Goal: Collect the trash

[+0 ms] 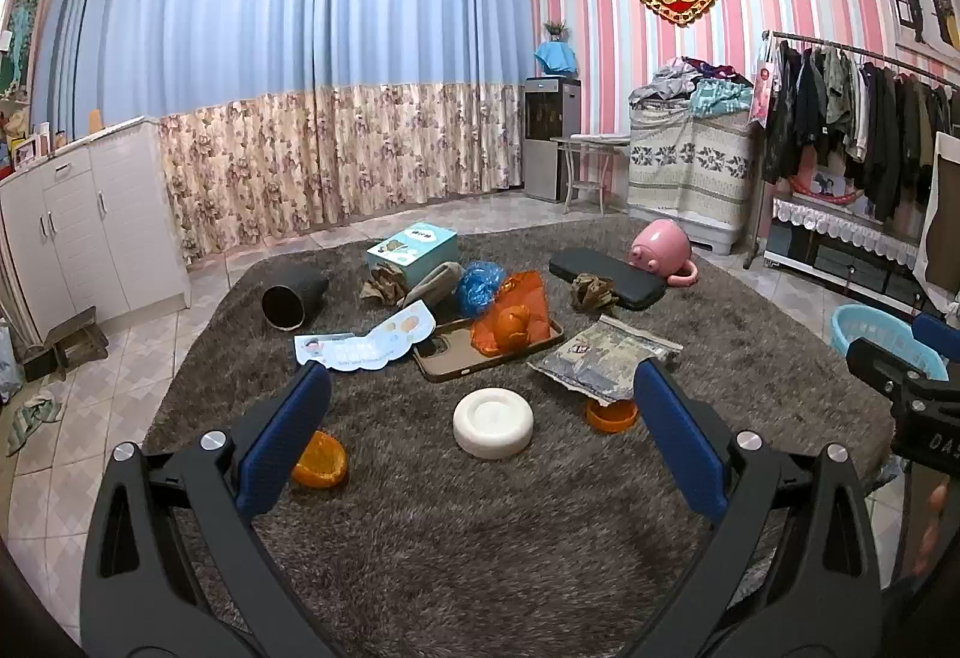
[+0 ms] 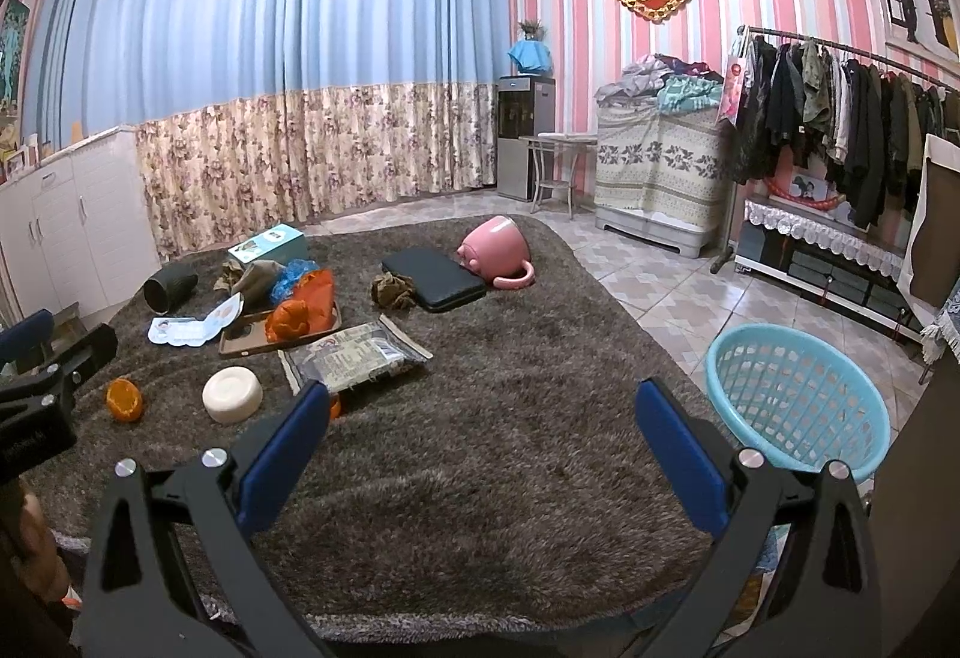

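Note:
Trash lies on a shaggy grey-brown rug (image 1: 480, 526): two orange peel halves (image 1: 320, 458) (image 1: 612, 413), an orange plastic bag (image 1: 516, 319), a crumpled blue bag (image 1: 480, 286), brown paper wads (image 1: 594, 292) (image 1: 381, 283), a printed leaflet (image 1: 366, 340) and a foil packet (image 1: 603, 355). My left gripper (image 1: 480, 388) is open and empty above the near rug, before a white round dish (image 1: 493, 421). My right gripper (image 2: 480, 406) is open and empty over bare rug (image 2: 480, 478). A light blue basket (image 2: 798, 406) stands on the floor to its right.
A pink mug (image 1: 660, 247) lies tipped over beside a black case (image 1: 606, 268). A dark cylinder (image 1: 291, 298), a teal box (image 1: 414, 250) and a brown phone case (image 1: 480, 352) are also on the rug. White cabinets (image 1: 78, 232) stand left, a clothes rack (image 1: 864, 117) right.

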Tool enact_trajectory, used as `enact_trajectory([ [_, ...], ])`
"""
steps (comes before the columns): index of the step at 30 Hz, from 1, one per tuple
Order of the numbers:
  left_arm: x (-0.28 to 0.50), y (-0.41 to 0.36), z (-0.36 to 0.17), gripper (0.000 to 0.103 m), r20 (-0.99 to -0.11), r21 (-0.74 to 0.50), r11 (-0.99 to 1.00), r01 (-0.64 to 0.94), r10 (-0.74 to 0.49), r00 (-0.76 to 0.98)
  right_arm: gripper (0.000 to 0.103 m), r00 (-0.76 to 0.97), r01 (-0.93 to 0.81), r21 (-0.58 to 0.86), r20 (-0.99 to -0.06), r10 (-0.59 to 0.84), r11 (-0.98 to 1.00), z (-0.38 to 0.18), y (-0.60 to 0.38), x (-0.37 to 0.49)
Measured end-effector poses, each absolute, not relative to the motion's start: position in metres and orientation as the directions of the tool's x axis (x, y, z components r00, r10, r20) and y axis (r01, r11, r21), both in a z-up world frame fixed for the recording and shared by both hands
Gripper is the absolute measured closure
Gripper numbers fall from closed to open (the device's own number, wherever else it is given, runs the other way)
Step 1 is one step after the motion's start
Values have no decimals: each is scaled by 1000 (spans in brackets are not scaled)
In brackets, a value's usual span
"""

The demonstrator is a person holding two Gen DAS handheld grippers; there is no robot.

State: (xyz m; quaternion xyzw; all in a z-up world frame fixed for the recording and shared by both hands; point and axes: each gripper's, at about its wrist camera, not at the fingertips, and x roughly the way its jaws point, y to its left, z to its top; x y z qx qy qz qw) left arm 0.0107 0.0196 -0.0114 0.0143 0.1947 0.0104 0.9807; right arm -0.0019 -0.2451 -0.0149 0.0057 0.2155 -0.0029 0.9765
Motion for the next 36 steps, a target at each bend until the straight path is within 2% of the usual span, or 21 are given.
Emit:
enact_trajectory([
  [10,21,20,-29,5,-404,32,999,-10,22,914,4,900,20,12,-436,-12,1000,-33,-247,10],
  [19,28,32,-47,5,-427,28,999,-20,30,904,4,915,68,14,-399,-57,998,-41,-254,14],
  [30,44,66,-73,5,-497,14,996,-89,85,864,4,909,64,32,-413,-45,997,-57,-260,24],
  [36,53,87,-84,5,-504,41,989,-140,141,852,4,912,54,12,-408,-45,998,-62,-251,28],
])
